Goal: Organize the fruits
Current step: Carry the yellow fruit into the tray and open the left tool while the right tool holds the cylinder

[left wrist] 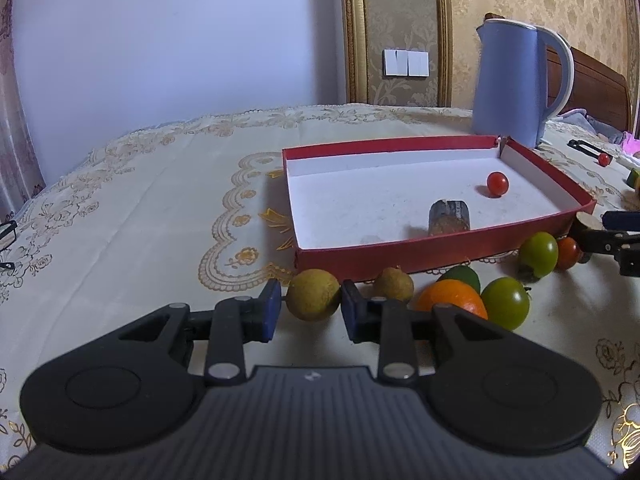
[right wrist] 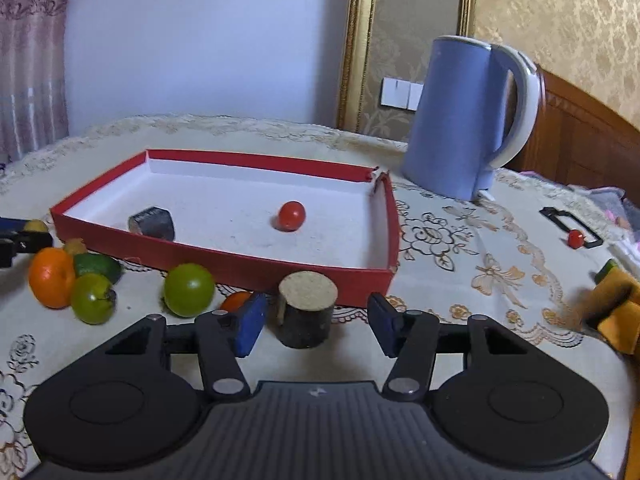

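A red box with a white inside (left wrist: pixel 432 252) (right wrist: pixel 224 262) lies on the table. In it are a red cherry tomato (left wrist: pixel 497 183) (right wrist: pixel 291 216) and a dark sugarcane piece (left wrist: pixel 449 217) (right wrist: pixel 153 222). My left gripper (left wrist: pixel 308 308) has its blue pads on either side of a yellow-brown longan (left wrist: pixel 314 295), touching it. A second longan (left wrist: pixel 394 285), an orange (left wrist: pixel 452 300), and green tomatoes (left wrist: pixel 506 308) (right wrist: pixel 189 289) lie along the box's front. My right gripper (right wrist: pixel 314 320) is open around an upright sugarcane piece (right wrist: pixel 306 310), apart from it.
A blue kettle (left wrist: pixel 512 80) (right wrist: pixel 460 120) stands behind the box's right corner. A small red tomato and a black frame (right wrist: pixel 576 236) lie at the right. A yellow-brown object (right wrist: pixel 616 308) is at the right edge. Glasses (left wrist: pixel 8 232) lie at the far left.
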`<state>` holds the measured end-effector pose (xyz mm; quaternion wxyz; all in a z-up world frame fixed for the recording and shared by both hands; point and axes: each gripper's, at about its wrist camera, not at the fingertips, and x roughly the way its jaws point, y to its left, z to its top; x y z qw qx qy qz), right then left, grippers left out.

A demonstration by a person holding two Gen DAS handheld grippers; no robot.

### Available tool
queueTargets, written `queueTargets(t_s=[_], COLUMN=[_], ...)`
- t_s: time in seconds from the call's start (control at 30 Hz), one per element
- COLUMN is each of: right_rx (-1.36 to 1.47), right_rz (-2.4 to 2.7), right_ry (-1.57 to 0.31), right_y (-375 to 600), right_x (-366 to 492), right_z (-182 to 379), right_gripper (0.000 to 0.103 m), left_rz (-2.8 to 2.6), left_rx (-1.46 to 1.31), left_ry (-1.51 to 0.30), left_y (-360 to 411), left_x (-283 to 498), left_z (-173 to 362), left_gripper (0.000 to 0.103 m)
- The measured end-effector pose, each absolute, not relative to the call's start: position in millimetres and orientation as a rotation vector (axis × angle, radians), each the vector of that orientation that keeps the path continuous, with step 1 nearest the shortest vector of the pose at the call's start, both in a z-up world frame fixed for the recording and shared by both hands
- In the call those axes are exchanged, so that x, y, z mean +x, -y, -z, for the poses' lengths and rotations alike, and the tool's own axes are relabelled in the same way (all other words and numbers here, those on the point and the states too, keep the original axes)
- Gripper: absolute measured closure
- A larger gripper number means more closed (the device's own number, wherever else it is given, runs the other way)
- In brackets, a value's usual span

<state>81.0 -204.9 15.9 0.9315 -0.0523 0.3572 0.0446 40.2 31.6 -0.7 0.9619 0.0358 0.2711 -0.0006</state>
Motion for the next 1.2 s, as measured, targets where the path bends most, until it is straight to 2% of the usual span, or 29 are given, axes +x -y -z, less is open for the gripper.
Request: queueTargets(t_s=[0.07,0.17,0.33,0.73,1.2], right_rx=[-0.108,-0.053,-0.021,0.026,-0.027], right_rz=[-0.072,-0.117,-0.135,-0.051,-0.091], right_ry=[-0.745,-0.775,-0.781,-0.624,-0.533], right_y=[207.8,213.8,217.0,214.3,179.6], right_x=[85.7,92.7,91.9,31.0,9.5], right_z=[-12.5,-9.6,-9.5,-30.5,-45.8], right_gripper=[0.049,0.071,0.072,0.072,0.072], left_rz=[0.004,0.004,0.007,0.026,-0.004], left_rx=[0.072,0.073,0.079,0.066,0.133], left_ry=[-0.548,-0.548,-0.547,-0.457,-0.460], left_y=[-31.6,-31.1,-31.3,-27.1,21.3], left_x=[40.2,40.1,38.6,21.6,95.8], left_z=[0.4,0.5,0.8,-22.4,-40.0], left_gripper=[0.074,0.074,0.074,0.074,0.074])
